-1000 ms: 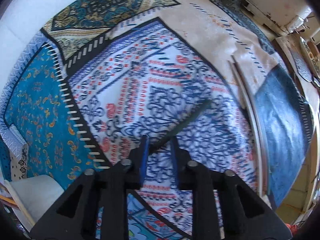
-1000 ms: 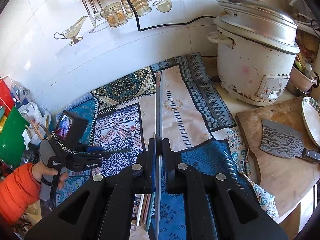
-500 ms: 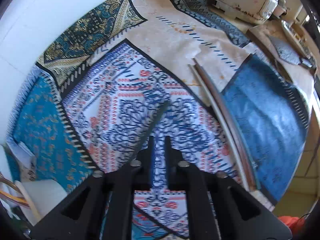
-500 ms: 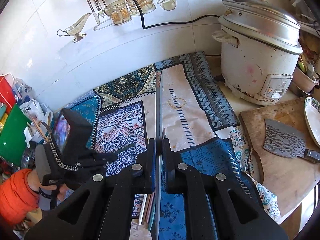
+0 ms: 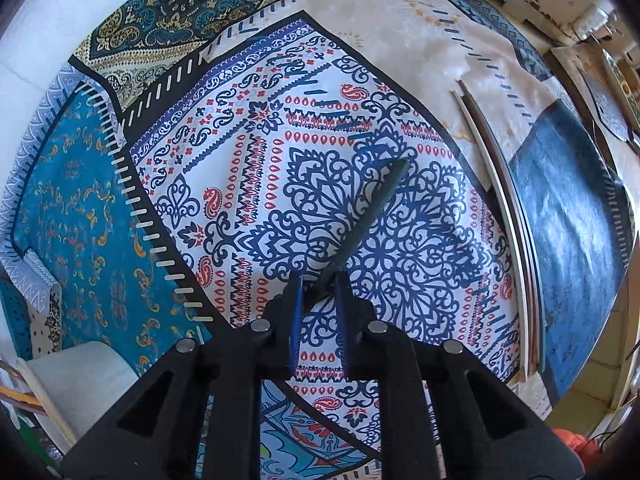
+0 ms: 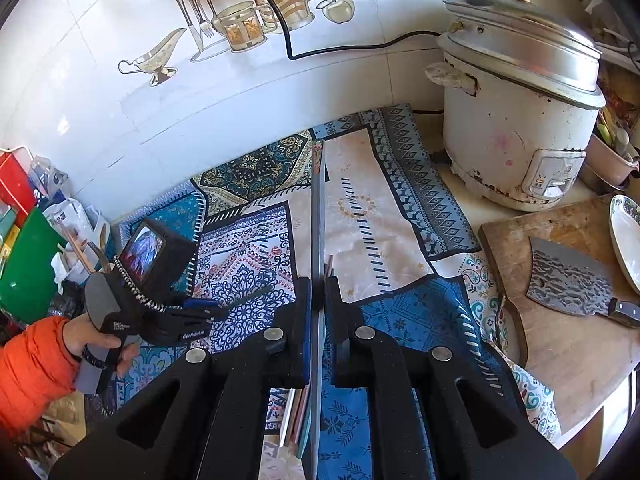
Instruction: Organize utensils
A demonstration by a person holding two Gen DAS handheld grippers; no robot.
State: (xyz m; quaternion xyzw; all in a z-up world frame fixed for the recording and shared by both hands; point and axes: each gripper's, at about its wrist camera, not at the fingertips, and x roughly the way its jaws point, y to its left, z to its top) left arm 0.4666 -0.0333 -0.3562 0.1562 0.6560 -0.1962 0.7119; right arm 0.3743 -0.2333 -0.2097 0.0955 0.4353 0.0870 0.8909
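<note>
My left gripper [image 5: 320, 304] points down over the patterned cloth [image 5: 224, 184]. One end of a dark chopstick [image 5: 368, 216] sits slantwise between its blue pads [image 5: 297, 312], and the other end reaches up-right. The jaws are closing, with a gap still showing beside the stick. The right wrist view shows this left gripper [image 6: 200, 312] in an orange-sleeved hand [image 6: 76, 340]. My right gripper [image 6: 317, 284] is shut on a long grey chopstick [image 6: 318, 208] that points away toward the wall. Several more chopsticks [image 5: 496, 184] lie side by side on the cloth, partly under my right gripper.
A white rice cooker [image 6: 516, 120] stands at the back right. In front of it lies a wooden cutting board [image 6: 560, 360] with a cleaver [image 6: 568, 280] and a plate [image 6: 626, 240]. At the left are a white holder [image 5: 76, 380] with sticks and a green container [image 6: 24, 268].
The left gripper tipped away, showing the cooker, then came back over the blue-and-red pattern. Its jaws widened, then narrowed, and the dark chopstick shifted between them. The right gripper stayed still.
</note>
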